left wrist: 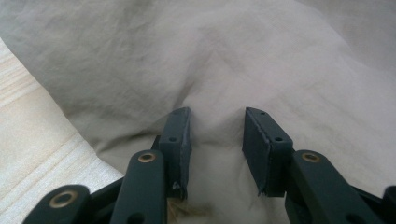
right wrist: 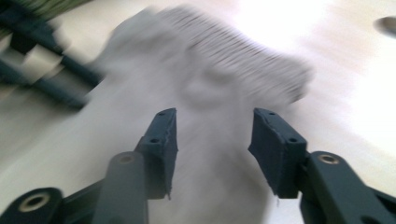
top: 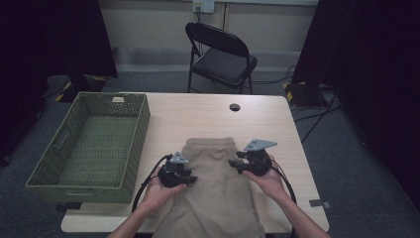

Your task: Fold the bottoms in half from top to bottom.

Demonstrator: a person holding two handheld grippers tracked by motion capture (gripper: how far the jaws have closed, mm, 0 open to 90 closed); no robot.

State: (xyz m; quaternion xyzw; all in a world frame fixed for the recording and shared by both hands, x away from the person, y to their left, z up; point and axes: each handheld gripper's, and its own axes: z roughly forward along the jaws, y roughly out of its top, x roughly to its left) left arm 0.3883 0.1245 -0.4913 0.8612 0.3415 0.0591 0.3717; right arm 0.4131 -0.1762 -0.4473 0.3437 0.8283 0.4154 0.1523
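Beige shorts (top: pixel 218 188) lie on the wooden table (top: pixel 198 114), waistband toward the far side and legs hanging over the near edge. My left gripper (top: pixel 190 179) rests on the shorts' left edge. In the left gripper view its jaws (left wrist: pixel 217 126) stand apart on the wrinkled cloth (left wrist: pixel 210 60), with a soft fold between the pads. My right gripper (top: pixel 236 165) hovers at the shorts' right side, pointing inward. The right gripper view is blurred: the jaws (right wrist: pixel 215 126) are apart above the shorts (right wrist: pixel 210 93), with the ribbed waistband beyond and nothing between the pads.
A green woven basket (top: pixel 141 124) stands along the table's left side. A round cable hole (top: pixel 235 107) sits near the far edge. A black folding chair (top: pixel 223 59) stands behind the table. Bare tabletop shows to the right of the shorts.
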